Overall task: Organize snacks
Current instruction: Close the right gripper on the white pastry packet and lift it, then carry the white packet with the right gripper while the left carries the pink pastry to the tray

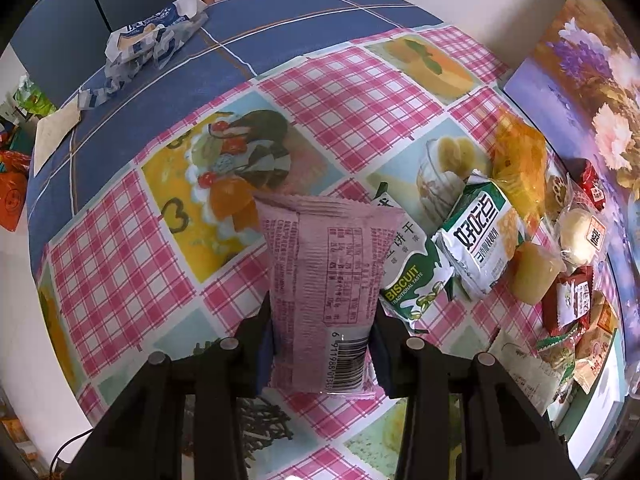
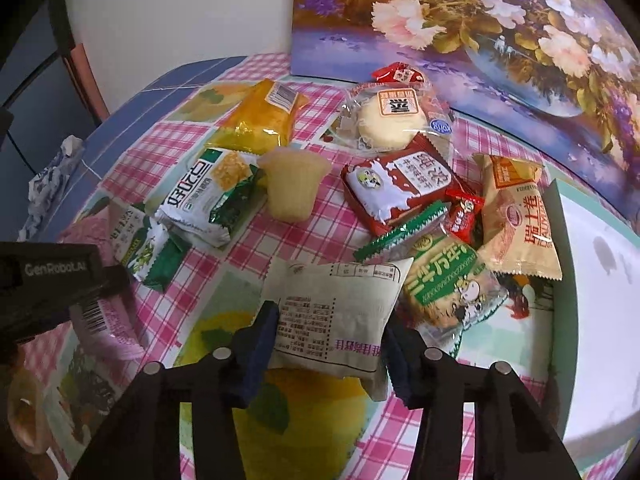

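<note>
My left gripper [image 1: 318, 340] is shut on a pink snack packet [image 1: 320, 280], held back-side up above the checked tablecloth; the packet also shows at the left of the right wrist view [image 2: 100, 316]. My right gripper [image 2: 328, 344] is shut on a beige snack packet [image 2: 336, 312], printed back facing me. A green-white biscuit pack [image 1: 412, 284] lies just right of the pink packet. A pile of snacks lies ahead of the right gripper: a jelly cup [image 2: 294, 188], a red pack [image 2: 394, 188], a green pack [image 2: 448, 280], a round cake [image 2: 390, 120].
A white box [image 2: 592, 280] stands at the right. A flower picture [image 2: 480, 32] leans at the back. A yellow bag [image 2: 260, 120] and a green-white cracker pack [image 2: 208, 196] lie at left. An empty torn wrapper [image 1: 148, 40] lies on the blue cloth.
</note>
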Tool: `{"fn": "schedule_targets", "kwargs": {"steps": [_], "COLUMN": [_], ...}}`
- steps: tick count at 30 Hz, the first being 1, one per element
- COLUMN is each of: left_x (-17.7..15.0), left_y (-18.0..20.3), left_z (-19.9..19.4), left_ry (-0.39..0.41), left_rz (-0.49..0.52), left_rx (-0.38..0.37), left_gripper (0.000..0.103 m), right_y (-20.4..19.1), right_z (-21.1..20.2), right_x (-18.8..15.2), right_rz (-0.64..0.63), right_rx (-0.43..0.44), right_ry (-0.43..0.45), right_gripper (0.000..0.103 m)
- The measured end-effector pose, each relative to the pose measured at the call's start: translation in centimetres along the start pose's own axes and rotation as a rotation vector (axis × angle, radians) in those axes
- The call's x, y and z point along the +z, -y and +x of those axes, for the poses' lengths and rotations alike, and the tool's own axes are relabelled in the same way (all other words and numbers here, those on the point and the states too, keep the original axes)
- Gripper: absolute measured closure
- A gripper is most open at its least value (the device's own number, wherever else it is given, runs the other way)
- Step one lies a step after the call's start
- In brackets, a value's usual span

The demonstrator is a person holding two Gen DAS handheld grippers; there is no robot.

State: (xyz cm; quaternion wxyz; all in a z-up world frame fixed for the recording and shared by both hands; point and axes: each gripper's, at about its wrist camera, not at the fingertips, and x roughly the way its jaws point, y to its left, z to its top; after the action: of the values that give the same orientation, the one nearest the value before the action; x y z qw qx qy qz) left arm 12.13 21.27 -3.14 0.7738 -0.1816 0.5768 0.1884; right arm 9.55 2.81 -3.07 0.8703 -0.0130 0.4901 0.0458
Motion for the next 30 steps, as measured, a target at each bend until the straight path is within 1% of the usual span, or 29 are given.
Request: {"fn": "schedule_targets", "kwargs": {"steps": [9,12,19,25,30], "left_x": [-0.8,-1.0,-1.4,-1.9,-2.9], "left_y": [0.7,0.8,1.6,2.8,4.2], "left_z": [-1.0,-1.7,-3.7,-5.8,-7.2], "left_ry": [0.016,0.024,0.058,0.098,0.122], "left_rz": [0.019,0.026,0.064,0.098,0.148], "left_rx": [0.0,-0.014,-0.049,-0.08,-0.112], "left_gripper": [0.06,0.06,0.061,0.061,0.061], "right_y": [1.4,2.0,3.3,6.0,9.4], "right_z": [-1.9,-2.9,-6.6,-9.7,-11.9], "right_x": [-0.8,-0.7,0.2,0.7,1.0], "right_rz": [0.036,0.068,0.105,0.162,0.232], "right_rx": [0.029,0.046,0.071,0.025,-0.055], "right_ry": [0.004,0.011,0.087,0.154,0.193], "right_gripper": [0.053,0.053,0.053,0.053,0.053]}}
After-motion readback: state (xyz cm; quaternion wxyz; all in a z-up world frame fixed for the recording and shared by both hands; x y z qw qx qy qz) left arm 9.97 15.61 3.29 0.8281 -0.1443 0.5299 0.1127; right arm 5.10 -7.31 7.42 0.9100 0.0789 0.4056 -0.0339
